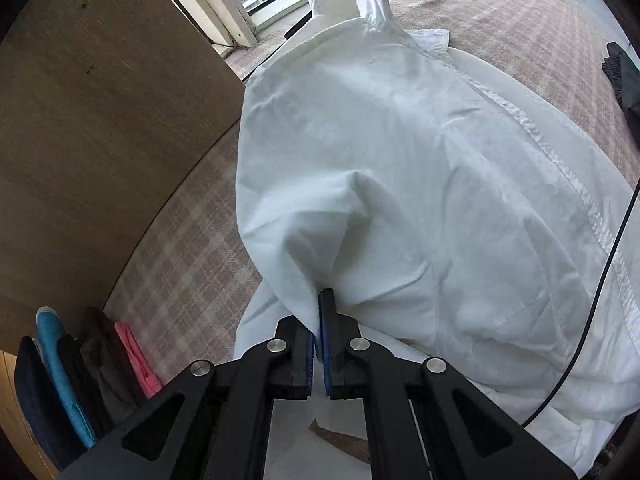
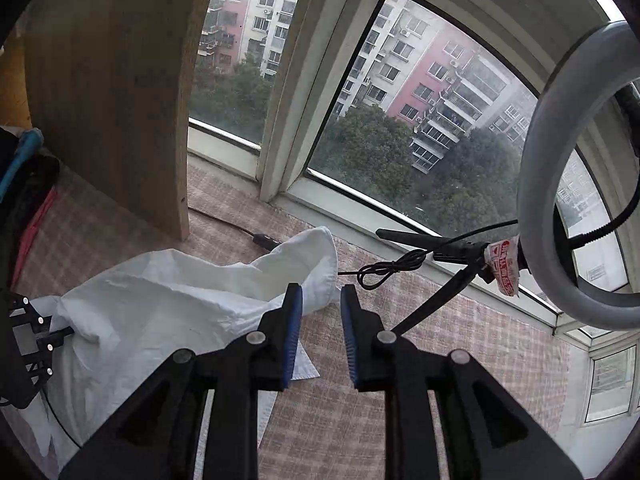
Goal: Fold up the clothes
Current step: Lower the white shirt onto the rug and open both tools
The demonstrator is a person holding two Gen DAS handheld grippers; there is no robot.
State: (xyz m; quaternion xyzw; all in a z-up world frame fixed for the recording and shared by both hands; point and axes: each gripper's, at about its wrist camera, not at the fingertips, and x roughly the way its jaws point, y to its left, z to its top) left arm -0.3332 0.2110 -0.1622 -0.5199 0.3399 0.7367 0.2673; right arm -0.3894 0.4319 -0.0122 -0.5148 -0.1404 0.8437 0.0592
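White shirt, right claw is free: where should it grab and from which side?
Probably the raised sleeve end of the white shirt, which stands off the checked cloth just ahead and left of the open right claw. Come in from the right, jaws straddling the loose edge. The left claw already pinches a fold on the other side.

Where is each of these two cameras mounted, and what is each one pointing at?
Left wrist: rides the left gripper, looking along the white shirt; its own fingers pinch the cloth.
Right wrist: rides the right gripper, facing the window and ring light; its own open fingers show.
Shared: the shirt, the plaid cloth surface, the wooden panel.
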